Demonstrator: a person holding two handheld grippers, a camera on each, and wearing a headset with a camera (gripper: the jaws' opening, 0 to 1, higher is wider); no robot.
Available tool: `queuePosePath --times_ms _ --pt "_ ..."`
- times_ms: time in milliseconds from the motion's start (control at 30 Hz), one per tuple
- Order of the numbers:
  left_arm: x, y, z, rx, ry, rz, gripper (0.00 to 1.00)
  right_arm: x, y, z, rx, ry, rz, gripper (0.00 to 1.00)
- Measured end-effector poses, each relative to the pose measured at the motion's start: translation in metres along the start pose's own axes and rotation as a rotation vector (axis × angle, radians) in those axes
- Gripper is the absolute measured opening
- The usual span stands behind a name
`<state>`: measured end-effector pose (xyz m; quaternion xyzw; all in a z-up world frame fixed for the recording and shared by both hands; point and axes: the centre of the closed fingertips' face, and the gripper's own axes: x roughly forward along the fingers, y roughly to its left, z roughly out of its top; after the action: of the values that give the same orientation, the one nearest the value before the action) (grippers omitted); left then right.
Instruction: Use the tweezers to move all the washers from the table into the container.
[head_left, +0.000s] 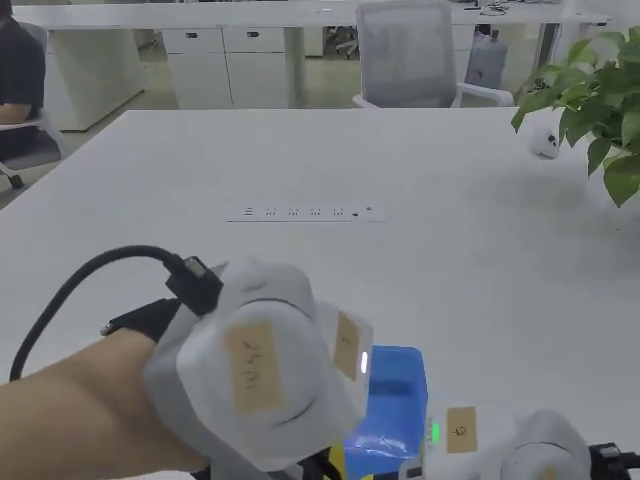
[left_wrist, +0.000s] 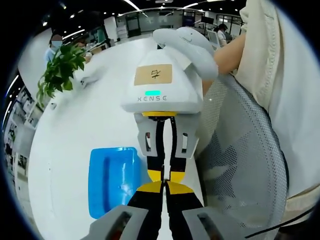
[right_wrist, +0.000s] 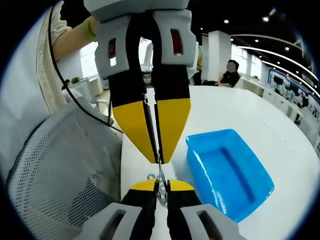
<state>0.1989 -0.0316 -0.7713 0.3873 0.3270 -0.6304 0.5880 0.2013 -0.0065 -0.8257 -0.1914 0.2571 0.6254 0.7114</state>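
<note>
Right gripper is pinched narrow on the tweezers. Left gripper meets it tip to tip, nearly closed too, can't tell if it's gripping. Blue container sits just beside on the table. Looks like they're sorting the tweezer grip; next up is finding a washer, can't spot any.

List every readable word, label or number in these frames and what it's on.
"XENSE": printed on the right gripper's white housing, left gripper view.
Tan sticker above it: one handwritten character, not legible.
Tan stickers in the head view: handwriting blurred.
Power strip markings on the table: too small to read.
</note>
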Motion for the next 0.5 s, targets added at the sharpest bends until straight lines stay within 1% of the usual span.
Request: queuePosePath --times_ms 133,200,367,433,500 --pt "-0.0025 0.0 0.0029 0.005 -0.018 -0.004 0.0 0.0001 0.0004 0.0 0.008 -0.002 0.0 0.03" --pt "-0.0026 -0.0005 0.0038 0.009 -0.021 -0.007 0.0 0.0004 0.0006 0.0 0.012 -0.004 -0.001 0.03" --pt "-0.0013 -0.0032 0.0034 0.022 -0.009 -0.019 0.0 0.0006 0.0019 -0.0001 0.021 -0.007 0.004 0.03" --pt "-0.0011 -0.0056 0.004 0.015 -0.005 -0.034 0.0 0.0003 0.0033 -0.0005 0.029 0.001 0.008 0.03" --pt "-0.001 -0.0058 0.0042 0.022 -0.001 -0.035 0.0 0.0002 0.0032 -0.001 0.036 0.006 0.005 0.03"
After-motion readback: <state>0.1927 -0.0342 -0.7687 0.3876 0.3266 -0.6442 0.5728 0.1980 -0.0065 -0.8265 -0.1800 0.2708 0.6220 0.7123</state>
